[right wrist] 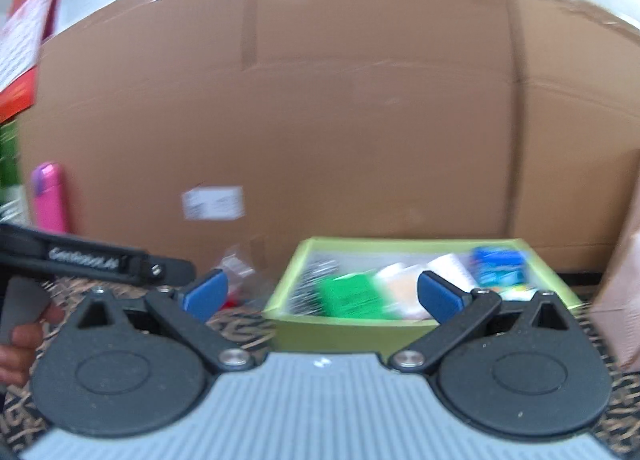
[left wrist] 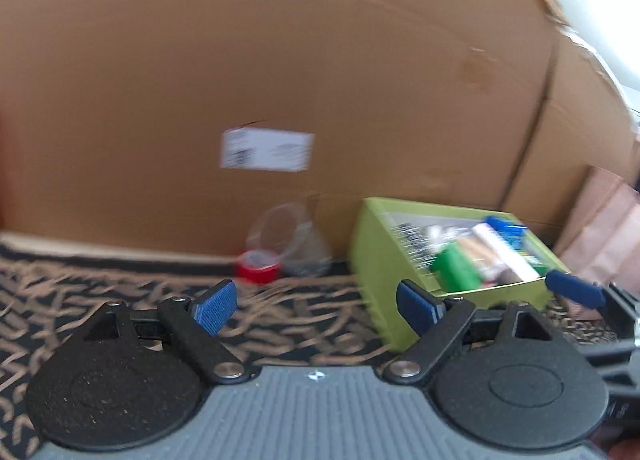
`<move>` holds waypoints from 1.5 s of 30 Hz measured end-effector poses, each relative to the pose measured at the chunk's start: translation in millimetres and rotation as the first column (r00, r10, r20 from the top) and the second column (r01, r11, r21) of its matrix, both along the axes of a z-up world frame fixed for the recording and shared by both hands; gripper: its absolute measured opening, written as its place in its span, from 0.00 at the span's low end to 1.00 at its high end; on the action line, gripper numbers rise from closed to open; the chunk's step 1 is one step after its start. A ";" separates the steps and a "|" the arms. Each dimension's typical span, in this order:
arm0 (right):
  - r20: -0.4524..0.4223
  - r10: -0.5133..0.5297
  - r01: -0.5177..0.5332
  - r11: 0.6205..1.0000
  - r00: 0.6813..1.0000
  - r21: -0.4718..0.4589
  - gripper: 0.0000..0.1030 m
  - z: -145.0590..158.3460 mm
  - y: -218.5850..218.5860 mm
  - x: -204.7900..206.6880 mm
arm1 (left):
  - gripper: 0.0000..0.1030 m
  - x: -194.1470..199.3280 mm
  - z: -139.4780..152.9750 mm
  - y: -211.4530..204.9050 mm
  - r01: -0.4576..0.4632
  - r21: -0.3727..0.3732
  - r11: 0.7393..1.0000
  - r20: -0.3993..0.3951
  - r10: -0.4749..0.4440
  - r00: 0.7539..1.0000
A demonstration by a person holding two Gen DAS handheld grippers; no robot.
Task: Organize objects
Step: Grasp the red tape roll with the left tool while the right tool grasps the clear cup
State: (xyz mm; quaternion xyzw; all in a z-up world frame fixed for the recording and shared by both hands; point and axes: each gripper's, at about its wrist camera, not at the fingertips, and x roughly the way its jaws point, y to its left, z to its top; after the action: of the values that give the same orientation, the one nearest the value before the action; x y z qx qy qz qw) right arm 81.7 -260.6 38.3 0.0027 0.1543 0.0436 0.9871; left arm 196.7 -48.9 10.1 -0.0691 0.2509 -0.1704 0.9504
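Matt cardboard wall [left wrist: 280, 60], clear glossy plastic cup [left wrist: 286, 236]

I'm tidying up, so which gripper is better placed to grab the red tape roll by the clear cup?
Left, probably. The left gripper is open with the red tape roll just ahead between its fingers; the right gripper faces the green box.
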 end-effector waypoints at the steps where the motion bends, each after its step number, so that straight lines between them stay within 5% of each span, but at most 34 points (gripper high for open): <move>1: -0.021 0.027 -0.027 1.000 0.999 -0.002 0.98 -3.0 11.6 2.7 | 0.87 1.0 -2.0 8.4 -0.021 0.003 1.000 -0.008 0.021 1.000; 8: -0.081 0.174 -0.178 0.983 0.981 -0.045 0.85 -11.7 77.5 30.6 | 0.87 13.8 -10.0 55.2 -0.099 -0.001 0.995 -0.024 0.099 0.995; 13: -0.092 0.150 -0.158 0.983 0.984 -0.090 0.74 -18.6 93.4 72.6 | 0.87 22.2 -14.3 75.9 -0.108 -0.029 0.994 -0.027 0.107 0.994; 32: -0.131 0.038 -0.068 0.970 0.991 -0.233 0.78 -64.7 115.6 179.2 | 0.87 79.0 -38.6 86.2 -0.102 -0.010 0.995 -0.071 0.101 0.992; 33: -0.139 0.029 -0.062 0.970 0.990 -0.235 0.71 -66.4 113.9 181.6 | 0.87 80.7 -38.9 86.0 -0.104 -0.009 0.995 -0.072 0.103 0.992; 40: -0.085 0.028 -0.042 0.985 0.996 -0.167 0.67 -44.3 89.2 142.6 | 0.87 94.4 -43.7 78.3 -0.091 -0.004 0.996 -0.073 0.091 0.993; 45: -0.066 0.106 -0.108 0.994 0.992 -0.023 0.67 -26.4 60.8 82.0 | 0.87 113.0 -52.0 49.4 -0.032 0.010 0.999 -0.097 0.033 0.995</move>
State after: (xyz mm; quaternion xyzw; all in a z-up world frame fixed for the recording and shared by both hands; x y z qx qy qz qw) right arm 163.7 -199.8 11.9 -0.0174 0.1868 0.0943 0.9777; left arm 309.7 0.5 -42.0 -0.0776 0.2966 -0.1502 0.9399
